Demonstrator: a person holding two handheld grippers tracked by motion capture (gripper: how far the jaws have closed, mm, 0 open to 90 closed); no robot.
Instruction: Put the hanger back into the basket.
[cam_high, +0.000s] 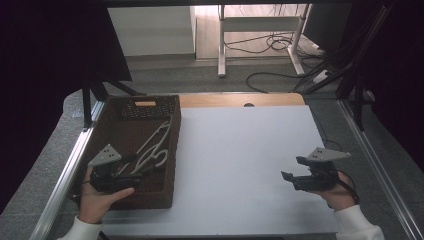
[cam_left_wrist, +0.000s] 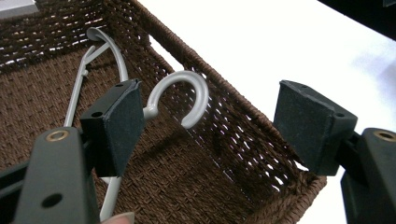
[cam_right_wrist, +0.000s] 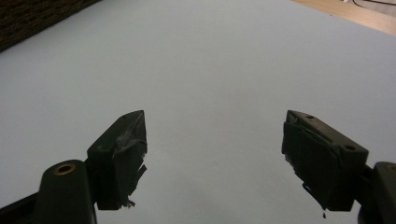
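A brown woven basket (cam_high: 173, 165) stands at the table's left. In it lie pale grey plastic hangers (cam_high: 156, 144), their hooks toward me. My left gripper (cam_high: 136, 172) is held over the near part of the basket, open. In the left gripper view the hook of one hanger (cam_left_wrist: 189, 95) sits between the wide-apart pads (cam_left_wrist: 116, 123), close to the left one and beside the basket's wall (cam_left_wrist: 243, 121); nothing is gripped. My right gripper (cam_high: 294, 168) hovers open over the white table top (cam_high: 240, 160) at the right, with bare white surface (cam_right_wrist: 210, 70) between its taped pads (cam_right_wrist: 122, 158).
A wooden strip (cam_high: 240, 100) runs along the table's far edge. Metal rails (cam_high: 65, 175) border both sides. Beyond the table are a white desk frame (cam_high: 221, 45) and cables (cam_high: 270, 45) on the floor. Dark curtains hang left and right.
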